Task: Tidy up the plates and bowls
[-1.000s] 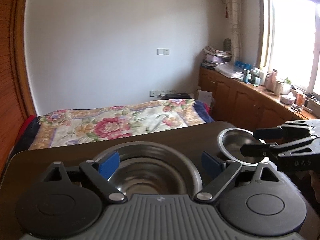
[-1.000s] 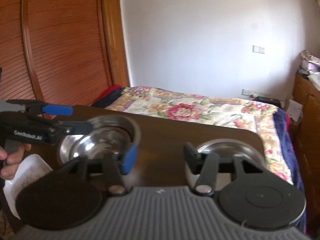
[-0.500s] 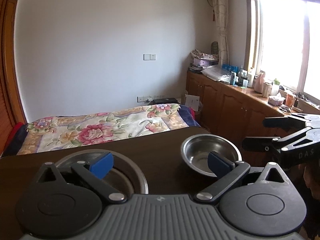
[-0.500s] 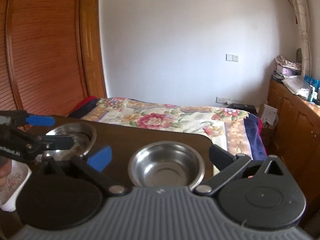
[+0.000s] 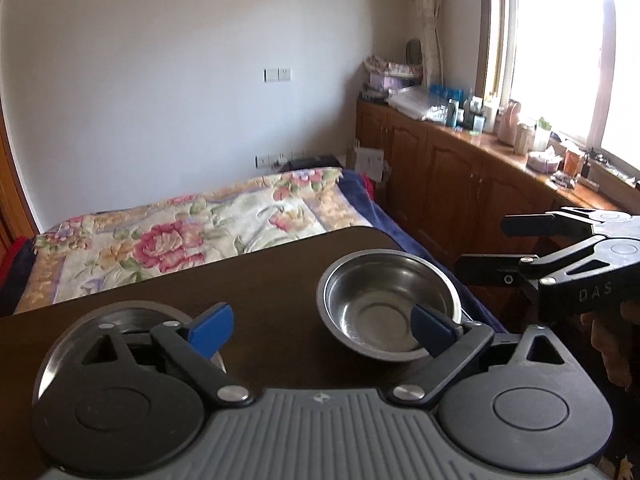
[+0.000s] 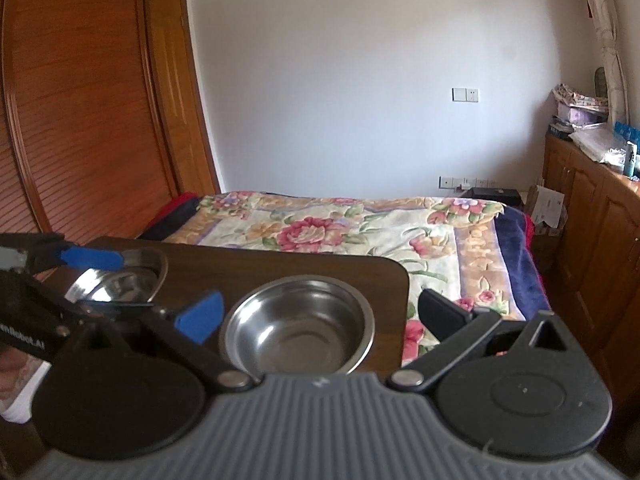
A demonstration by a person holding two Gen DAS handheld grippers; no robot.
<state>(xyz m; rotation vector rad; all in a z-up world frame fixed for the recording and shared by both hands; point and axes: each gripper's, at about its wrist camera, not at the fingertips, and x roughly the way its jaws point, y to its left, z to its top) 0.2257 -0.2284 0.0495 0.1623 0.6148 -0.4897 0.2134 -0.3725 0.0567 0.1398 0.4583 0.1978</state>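
Bowl (image 6: 298, 326) sits by table (image 6: 320, 268) corner (open right gripper (image 6: 320, 318) astride).

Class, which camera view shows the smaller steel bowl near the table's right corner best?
The right wrist view: the smaller steel bowl sits whole and central. In the left wrist view the same bowl is partly covered by a blue fingertip.

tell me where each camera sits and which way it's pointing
Left wrist: on the left gripper, looking across the dark table toward the window side; the open right gripper shows.
Right wrist: on the right gripper, facing the wardrobe side; the left gripper shows.
Shared: small steel bowl, larger bowl, floral bed.
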